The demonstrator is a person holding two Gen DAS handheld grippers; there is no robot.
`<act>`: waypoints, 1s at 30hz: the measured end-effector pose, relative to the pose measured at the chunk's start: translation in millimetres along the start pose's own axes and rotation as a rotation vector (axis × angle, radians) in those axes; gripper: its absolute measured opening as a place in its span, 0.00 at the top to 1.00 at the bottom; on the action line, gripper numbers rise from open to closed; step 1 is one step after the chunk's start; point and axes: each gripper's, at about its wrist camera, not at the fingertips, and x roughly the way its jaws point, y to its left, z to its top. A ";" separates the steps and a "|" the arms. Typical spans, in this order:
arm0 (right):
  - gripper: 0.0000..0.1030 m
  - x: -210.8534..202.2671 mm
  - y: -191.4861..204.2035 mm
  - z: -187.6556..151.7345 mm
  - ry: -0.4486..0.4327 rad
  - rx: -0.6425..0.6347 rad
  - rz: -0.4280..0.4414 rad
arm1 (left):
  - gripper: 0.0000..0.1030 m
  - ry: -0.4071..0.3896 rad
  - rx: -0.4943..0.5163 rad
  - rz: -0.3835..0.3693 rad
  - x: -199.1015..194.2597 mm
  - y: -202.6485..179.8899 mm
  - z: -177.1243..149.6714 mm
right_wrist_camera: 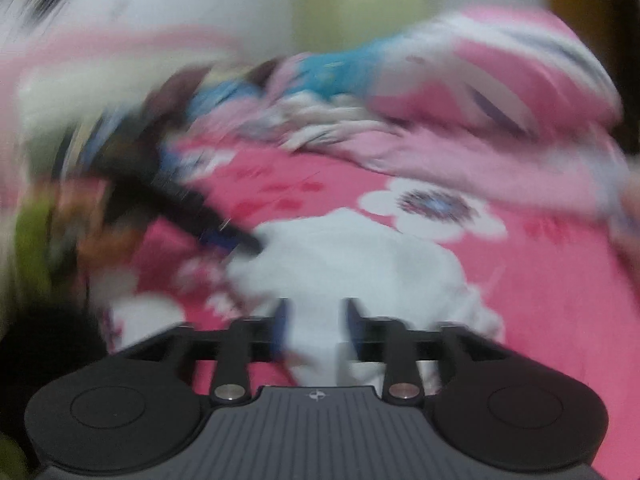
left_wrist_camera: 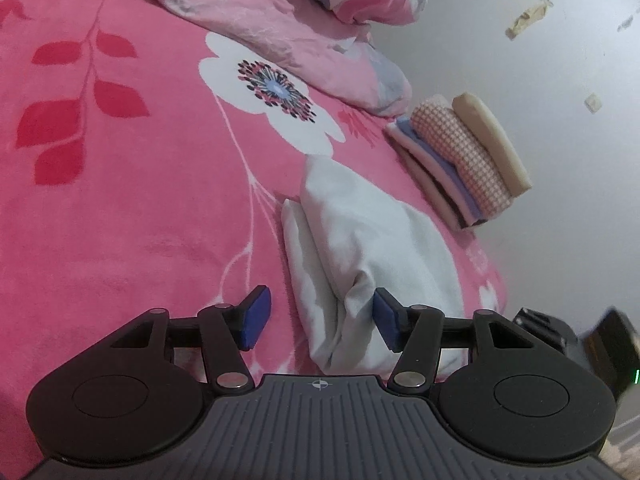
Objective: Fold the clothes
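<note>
Left gripper [left_wrist_camera: 316, 318] nearest the lens: blue-padded fingers [left_wrist_camera: 256, 316] stood moderately apart, nothing pinched. White garment [left_wrist_camera: 360, 240] lay on the bed [left_wrist_camera: 120, 200] between and just beyond them, bunched into a rough wedge; the right-hand pad sat at the cloth's near fold, whether touching could not be told. The left pad was clear of it, over bare pink blanket.

Right gripper [right_wrist_camera: 314, 328]: view badly smeared. Fingers showed a middling gap with white cloth behind it, no grip visible on either pad. The other gripper appeared as a dark streak at the garment's far left edge.

Outward from there: a stack of folded clothes [left_wrist_camera: 460, 160] at the bed's edge, well apart from the white piece, checked pink and beige on top. A crumpled pink duvet [left_wrist_camera: 280, 32] lay at the head end; a heap of mixed, unsorted-looking clothing [right_wrist_camera: 248, 92] beside it in the right view, too blurred to itemise.

Judgement on progress: several items done and stacked. The white garment looked partly folded, doubled over but lumpy, not squared, not yet on the stack. The heap suggested more to come. Roughly midway, no further.
</note>
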 end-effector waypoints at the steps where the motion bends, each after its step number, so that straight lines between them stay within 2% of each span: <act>1: 0.57 4.3 11.9 -1.2 0.018 -0.100 -0.020 | 0.45 -0.006 -0.010 -0.003 -2.7 0.3 0.1; 3: 0.57 12.9 35.7 -3.7 0.054 -0.299 -0.061 | 0.44 -0.015 0.048 -0.016 -11.4 -8.1 -2.3; 5: 0.57 21.8 44.3 -10.9 0.084 -0.395 -0.089 | 0.41 -0.024 0.120 -0.030 -20.8 -18.3 -5.1; 8: 0.57 34.2 49.5 -18.8 0.130 -0.517 -0.112 | 0.41 0.038 0.184 -0.016 -13.7 -30.2 -9.7; 12: 0.60 43.1 51.6 -24.3 0.163 -0.644 -0.141 | 0.44 0.117 0.160 0.069 12.8 -28.1 -10.6; 18: 0.62 42.5 54.0 -33.3 0.197 -0.801 -0.165 | 0.44 0.109 0.131 0.044 13.9 -20.5 -7.2; 23: 0.58 46.2 60.5 -37.3 0.221 -0.846 -0.136 | 0.44 0.111 0.133 0.041 15.8 -20.7 -5.3; 25: 0.61 46.0 60.0 -39.4 0.227 -0.876 -0.141 | 0.44 0.113 0.133 0.040 16.3 -20.8 -5.2; 27: 0.76 44.0 61.3 -38.4 0.239 -0.921 -0.172 | 0.43 0.114 0.138 0.040 17.0 -21.2 -5.0; 30: 0.77 38.5 69.7 -44.0 0.240 -1.033 -0.207 | 0.43 0.116 0.144 0.043 17.5 -22.1 -5.2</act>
